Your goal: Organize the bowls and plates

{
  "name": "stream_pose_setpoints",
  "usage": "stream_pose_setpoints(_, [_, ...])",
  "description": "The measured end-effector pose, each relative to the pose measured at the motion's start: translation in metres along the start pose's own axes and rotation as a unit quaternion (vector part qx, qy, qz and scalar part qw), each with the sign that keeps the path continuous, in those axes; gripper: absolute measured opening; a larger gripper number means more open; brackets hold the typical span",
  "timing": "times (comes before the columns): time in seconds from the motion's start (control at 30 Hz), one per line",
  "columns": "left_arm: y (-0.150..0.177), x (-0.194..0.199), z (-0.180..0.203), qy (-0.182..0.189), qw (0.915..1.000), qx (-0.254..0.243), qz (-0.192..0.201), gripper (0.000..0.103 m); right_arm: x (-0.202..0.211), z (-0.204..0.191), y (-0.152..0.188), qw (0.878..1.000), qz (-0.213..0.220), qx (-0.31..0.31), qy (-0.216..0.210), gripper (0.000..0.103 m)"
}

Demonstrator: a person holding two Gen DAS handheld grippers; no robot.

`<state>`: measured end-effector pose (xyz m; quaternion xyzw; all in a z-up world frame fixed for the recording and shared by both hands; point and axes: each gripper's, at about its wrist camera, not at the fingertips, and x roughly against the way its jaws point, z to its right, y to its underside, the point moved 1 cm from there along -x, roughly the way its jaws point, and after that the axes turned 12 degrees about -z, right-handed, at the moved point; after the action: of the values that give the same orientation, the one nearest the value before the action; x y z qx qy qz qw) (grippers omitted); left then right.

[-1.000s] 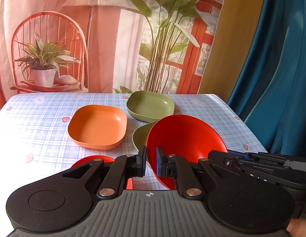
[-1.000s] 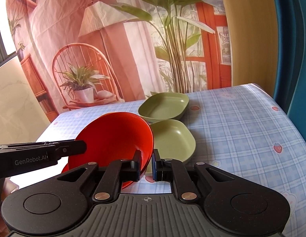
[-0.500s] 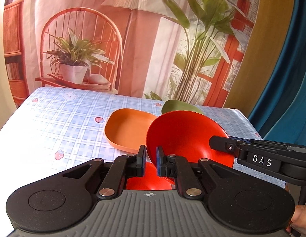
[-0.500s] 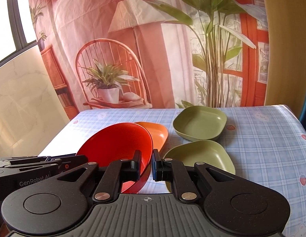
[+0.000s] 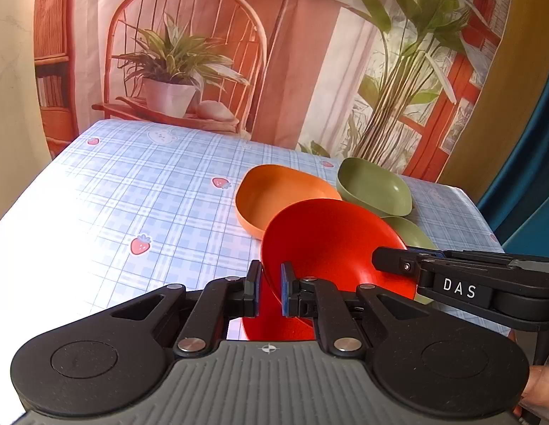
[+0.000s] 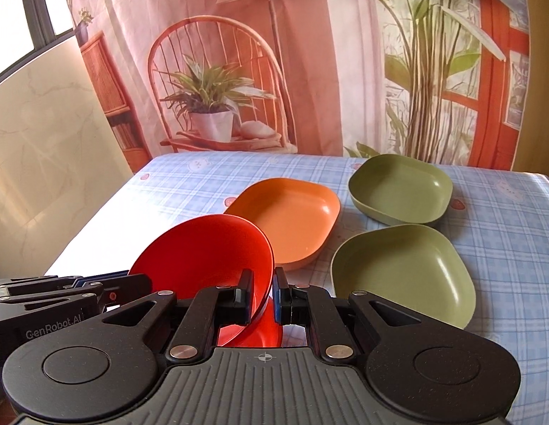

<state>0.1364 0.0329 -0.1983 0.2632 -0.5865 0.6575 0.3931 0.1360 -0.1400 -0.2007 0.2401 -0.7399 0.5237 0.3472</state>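
Note:
A red bowl (image 5: 331, 244) hangs tilted above the table, held by its rim from two sides. My left gripper (image 5: 269, 290) is shut on the near rim. My right gripper (image 6: 263, 295) is shut on the opposite rim of the red bowl (image 6: 203, 248). The right gripper (image 5: 379, 260) reaches in from the right in the left wrist view. In the right wrist view the left gripper (image 6: 141, 281) comes in from the left. Under the bowl a second red dish (image 5: 274, 322) (image 6: 260, 329) lies on the table, mostly hidden.
An orange plate (image 6: 292, 219) lies just beyond the bowl. Two green dishes sit to its right, one far (image 6: 402, 187) and one near (image 6: 402, 269). The checked tablecloth (image 5: 132, 194) stretches bare to the left. A printed backdrop hangs behind the table, and a blue curtain at the right.
Both grippers have carried the red bowl leftward across the table, away from the green dishes. It now hangs over the red dish. Neither grip has changed.

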Motion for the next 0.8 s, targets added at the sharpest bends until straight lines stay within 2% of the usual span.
stream_pose_setpoints(0.43, [0.009,-0.019,-0.002,-0.020,0.9994,-0.008,-0.027,0.012,-0.028,0.000,0.014,0.999,-0.041,0.005,0.009,0.010])
stream_pose_setpoints(0.8, [0.009,-0.026,-0.001,-0.023,0.9989,-0.013,-0.038,0.012,-0.038,0.004,0.016,0.998,-0.057,0.006,0.016,0.010])
